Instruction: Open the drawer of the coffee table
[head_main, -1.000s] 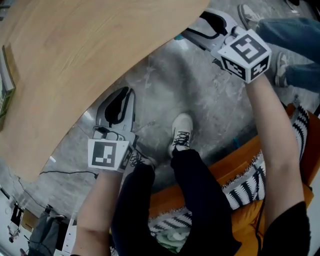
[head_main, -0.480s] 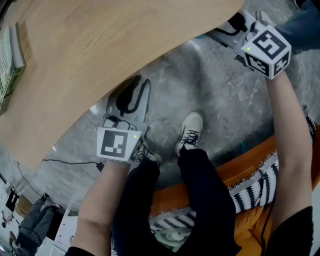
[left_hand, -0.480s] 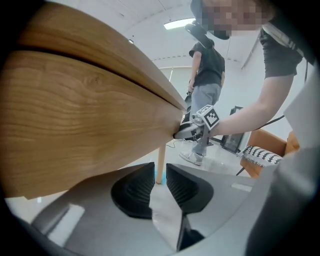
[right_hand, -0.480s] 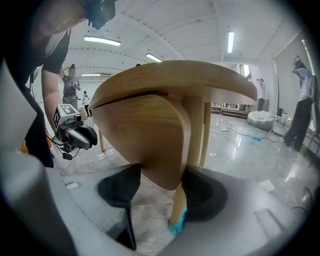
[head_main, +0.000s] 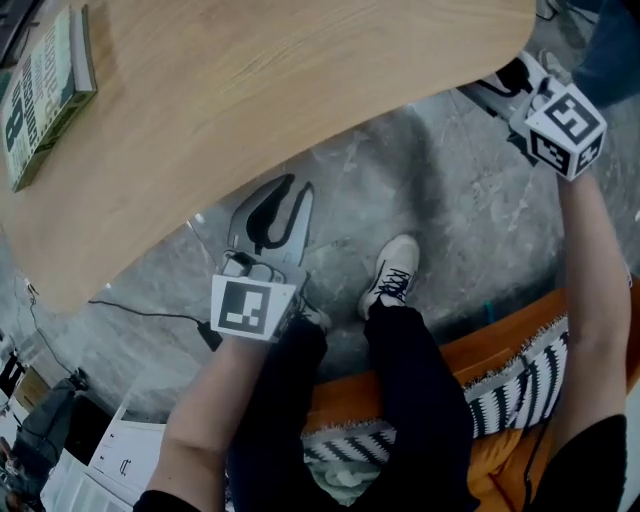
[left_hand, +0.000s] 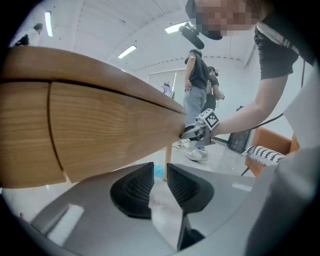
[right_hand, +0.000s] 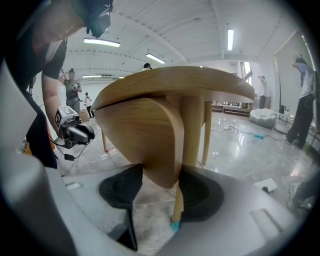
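Observation:
The coffee table's light wooden top (head_main: 250, 90) fills the upper left of the head view. My left gripper (head_main: 297, 190) hangs over the floor, just off the table's near edge. In the left gripper view its jaws (left_hand: 160, 172) are opening, a narrow gap between them and nothing in it, with the drawer front (left_hand: 110, 130) ahead. My right gripper (head_main: 505, 85) reaches under the table's right end. Its jaws (right_hand: 160, 185) are closing on the curved end of the drawer front (right_hand: 140, 135), and both pads touch the wood.
A book (head_main: 45, 90) lies on the table's far left. A table leg (right_hand: 192, 130) stands just behind the gripped panel. My legs and a shoe (head_main: 392, 275) sit between the grippers, an orange sofa with a striped cushion (head_main: 500, 370) behind. A cable (head_main: 140, 312) crosses the floor.
My left gripper has drawn back from the table's edge and its jaws have parted. The right gripper has stayed at the table's right end. The head view has shifted, showing more of the top and book.

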